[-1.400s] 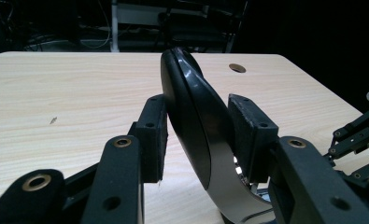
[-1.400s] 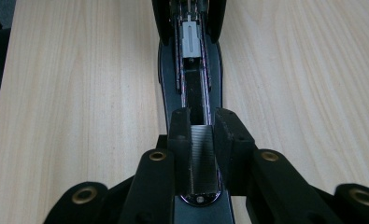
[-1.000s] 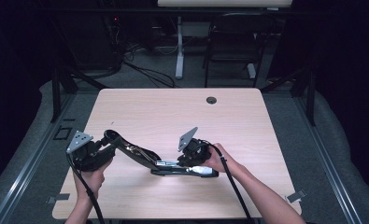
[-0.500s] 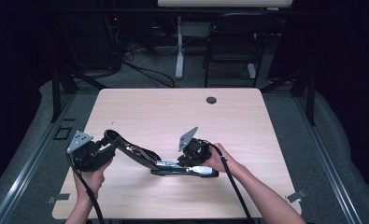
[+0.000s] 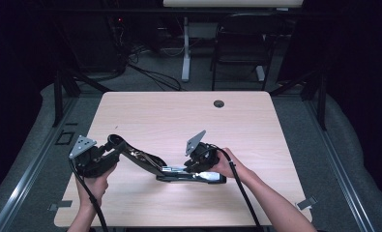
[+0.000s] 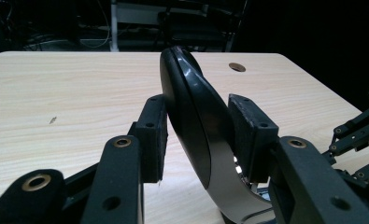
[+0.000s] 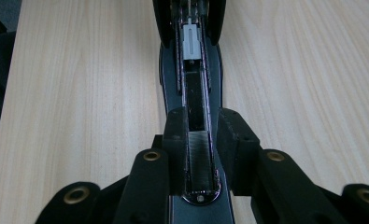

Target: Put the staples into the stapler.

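A black stapler [image 5: 179, 173] lies swung open on the wooden table [image 5: 188, 121]. Its base rests near the front edge, and its top arm [image 5: 138, 158] rises to the left. My left gripper [image 5: 115, 144] is shut on the rounded end of that arm [image 6: 191, 116], one pad on each side. My right gripper [image 5: 191, 168] straddles the open staple channel [image 7: 198, 116], where a strip of staples [image 7: 200, 158] lies. Its jaws have just been opening a little, with the channel between them and the pads still against its sides. A grey pusher [image 7: 191, 46] sits farther along the channel.
A round cable hole [image 5: 219, 103] sits near the table's far edge. Behind the table stand a dark chair [image 5: 242, 48], a white desk leg [image 5: 185, 53] and floor cables [image 5: 150, 77]. The right gripper's linkage [image 6: 359, 135] shows at the edge of the left gripper view.
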